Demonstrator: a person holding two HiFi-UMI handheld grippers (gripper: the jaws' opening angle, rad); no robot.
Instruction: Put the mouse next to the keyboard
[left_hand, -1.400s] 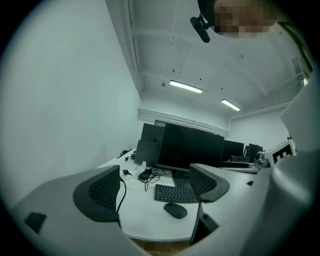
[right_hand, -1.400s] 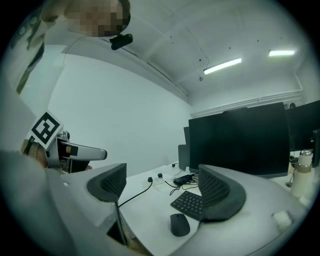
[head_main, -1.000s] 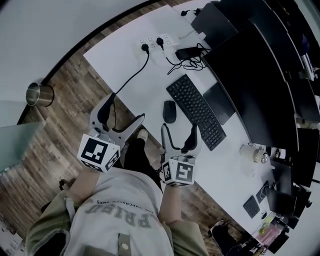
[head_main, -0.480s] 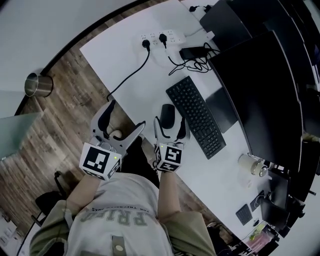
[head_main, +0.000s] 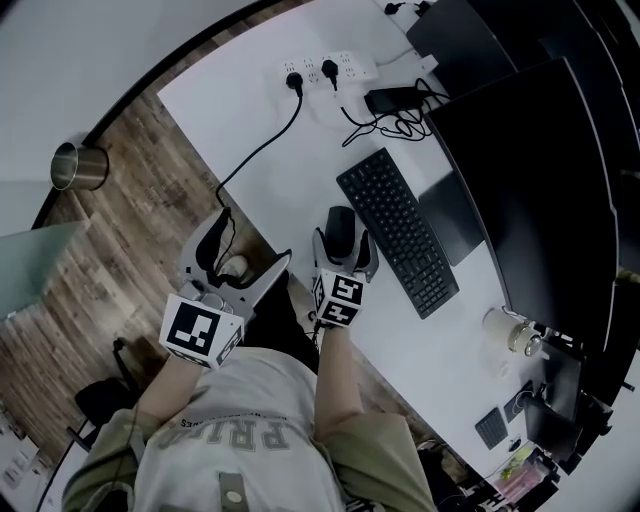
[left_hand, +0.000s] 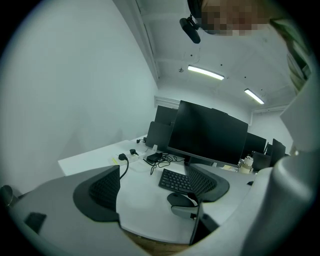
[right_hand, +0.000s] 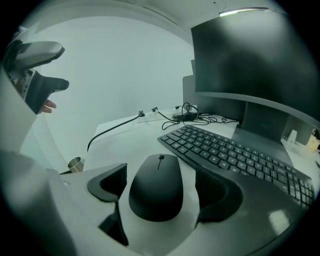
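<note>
A black mouse lies on the white desk, just left of the black keyboard. My right gripper is open and straddles the mouse's near end. In the right gripper view the mouse sits between the two pads with a gap on each side, and the keyboard runs along its right. My left gripper is open and holds nothing, hanging over the desk's near edge. From the left gripper view the mouse and keyboard lie ahead to the right.
A large dark monitor stands behind the keyboard. A power strip with plugged cables and a black adapter lie at the desk's far end. A glass jar stands at the right. A metal bin stands on the wooden floor.
My right gripper has moved forward along the desk until its open jaws stand on either side of the mouse. The left gripper has stayed about where it was.
</note>
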